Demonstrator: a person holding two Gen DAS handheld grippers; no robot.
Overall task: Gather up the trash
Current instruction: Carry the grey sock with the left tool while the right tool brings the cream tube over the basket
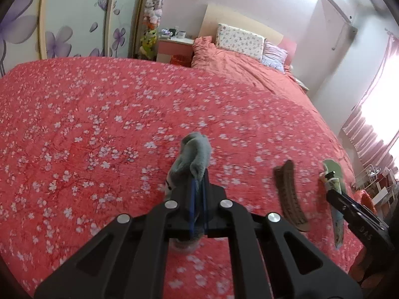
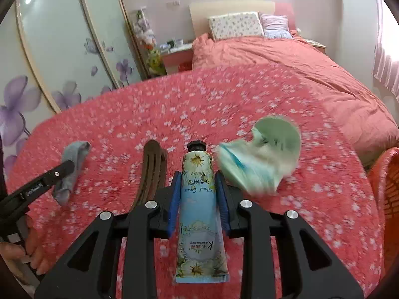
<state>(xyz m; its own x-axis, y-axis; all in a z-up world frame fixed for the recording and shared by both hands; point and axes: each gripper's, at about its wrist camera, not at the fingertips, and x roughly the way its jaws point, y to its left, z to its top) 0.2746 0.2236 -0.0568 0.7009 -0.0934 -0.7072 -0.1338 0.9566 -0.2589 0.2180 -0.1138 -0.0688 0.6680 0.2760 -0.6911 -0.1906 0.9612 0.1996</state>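
My left gripper (image 1: 198, 186) is shut on a grey sock (image 1: 194, 154), which is pinched between the blue pads and stands up off the red flowered bedspread (image 1: 99, 124). My right gripper (image 2: 198, 182) is shut on a light-blue hand cream tube (image 2: 199, 199) with its black cap pointing away. A brown comb-like piece (image 2: 152, 169) lies on the bed just left of the tube. A crumpled green and blue wrapper (image 2: 261, 154) lies to its right, blurred. In the right wrist view the left gripper (image 2: 67, 165) shows at the left with the sock (image 2: 74, 152).
An orange basket (image 2: 389, 199) stands off the bed's right edge. Pillows (image 2: 237, 25) and a rumpled red duvet (image 2: 299, 62) lie at the far end. Flowered wardrobe doors (image 2: 62, 49) run along the left, with a small pink table (image 1: 174, 47) beyond.
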